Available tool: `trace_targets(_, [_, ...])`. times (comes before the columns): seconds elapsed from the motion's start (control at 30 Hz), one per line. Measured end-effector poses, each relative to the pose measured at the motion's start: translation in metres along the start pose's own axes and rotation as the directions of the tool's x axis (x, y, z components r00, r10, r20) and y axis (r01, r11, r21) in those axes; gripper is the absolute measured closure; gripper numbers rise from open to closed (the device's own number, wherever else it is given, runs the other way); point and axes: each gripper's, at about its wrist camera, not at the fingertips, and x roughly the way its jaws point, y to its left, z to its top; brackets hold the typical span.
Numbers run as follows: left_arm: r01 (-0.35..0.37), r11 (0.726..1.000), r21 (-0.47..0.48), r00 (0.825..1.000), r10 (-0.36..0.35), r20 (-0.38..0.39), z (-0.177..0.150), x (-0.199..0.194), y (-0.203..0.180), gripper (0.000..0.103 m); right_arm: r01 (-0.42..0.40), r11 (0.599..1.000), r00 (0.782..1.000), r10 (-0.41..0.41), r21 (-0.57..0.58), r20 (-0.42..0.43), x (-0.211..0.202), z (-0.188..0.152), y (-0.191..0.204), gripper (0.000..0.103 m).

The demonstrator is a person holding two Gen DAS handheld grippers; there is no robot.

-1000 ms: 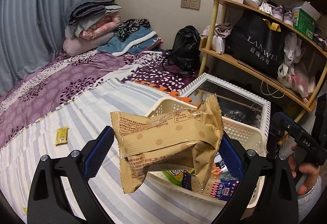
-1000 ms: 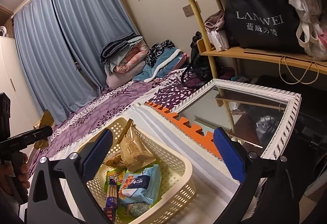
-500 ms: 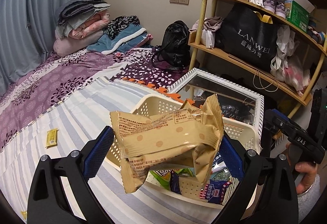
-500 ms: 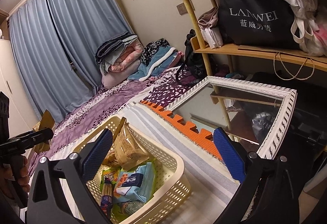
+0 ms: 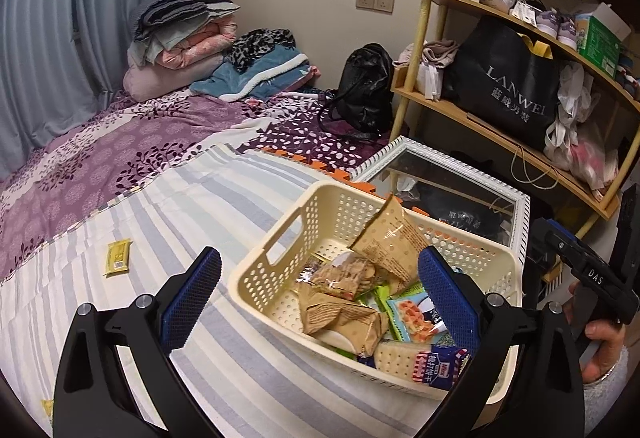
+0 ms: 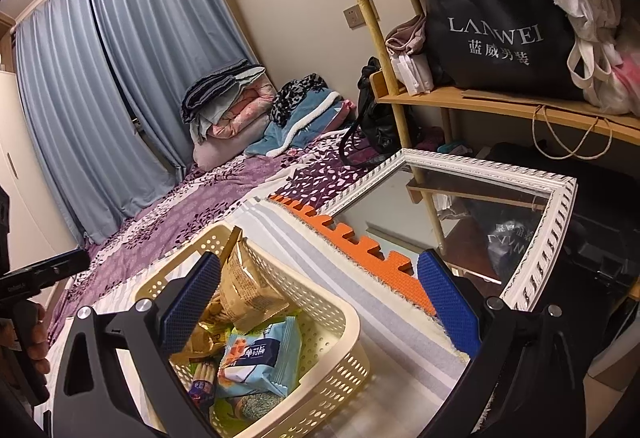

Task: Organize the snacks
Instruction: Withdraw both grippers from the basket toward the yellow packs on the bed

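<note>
Cream perforated basket (image 5: 276, 270) sits on the striped bedsheet (image 5: 168, 222); everything below is placed relative to it.

L gripper (image 5: 320, 298) hovers just above the basket's near rim, jaws wide apart, nothing between the blue pads (image 5: 192, 294). R gripper (image 6: 320, 302) is over the basket's far-right corner, jaws also spread wide & empty; its left pad overlaps the basket interior in the R wrist view.

Inside the basket: a tan snack pack (image 5: 340, 318) lies flat near the front-middle, on top of other packs. A second tan bag (image 5: 388, 238) stands tilted against the back wall, top corner poking above the rim. Also in there: a clear bag of biscuits (image 5: 344, 274), a light-blue wafer pack (image 6: 260, 354) & a cracker pack w/ red-blue label (image 5: 420, 358) at the front-right corner.

Outside the basket: a small yellow packet (image 5: 117, 257) lies on the sheet, well apart to its left. Orange foam mat edge (image 6: 360, 246) runs just behind the basket; a white-framed mirror (image 6: 540, 246) lies beyond that. A hand (image 5: 600, 350) holding the R gripper's handle shows to the basket's right.
</note>
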Motion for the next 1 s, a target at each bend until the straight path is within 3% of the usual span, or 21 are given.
trace_targets(0.3, [-0.046,0.996,-0.078,0.999,0.048,0.02,-0.007,-0.018,0.035,0.003,0.004,1.0,0.999,-0.004,-0.004,-0.035,0.004,0.001,0.008,0.005])
trace_targets(0.5, [-0.089,0.99,-0.108,0.995,0.092,0.027,-0.019,-0.031,0.056,0.003,0.074,0.995,0.996,-0.078,-0.067,-0.052,0.007,0.0,0.023,0.005])
trace_targets(0.67, [-0.144,0.983,-0.116,0.989,0.147,0.022,-0.033,-0.04,0.072,0.003,0.089,0.987,0.996,-0.091,-0.133,-0.007,-0.002,0.001,0.039,0.005])
trace_targets(0.87, [-0.189,0.97,-0.152,0.981,0.194,0.016,-0.048,-0.05,0.092,0.003,0.071,0.975,0.997,-0.064,-0.211,0.041,-0.013,0.004,0.066,0.005])
trace_targets(1.0, [-0.217,0.961,-0.169,0.975,0.223,0.019,-0.054,-0.058,0.104,0.003,0.04,0.968,0.999,-0.035,-0.247,0.024,-0.011,0.004,0.08,0.005])
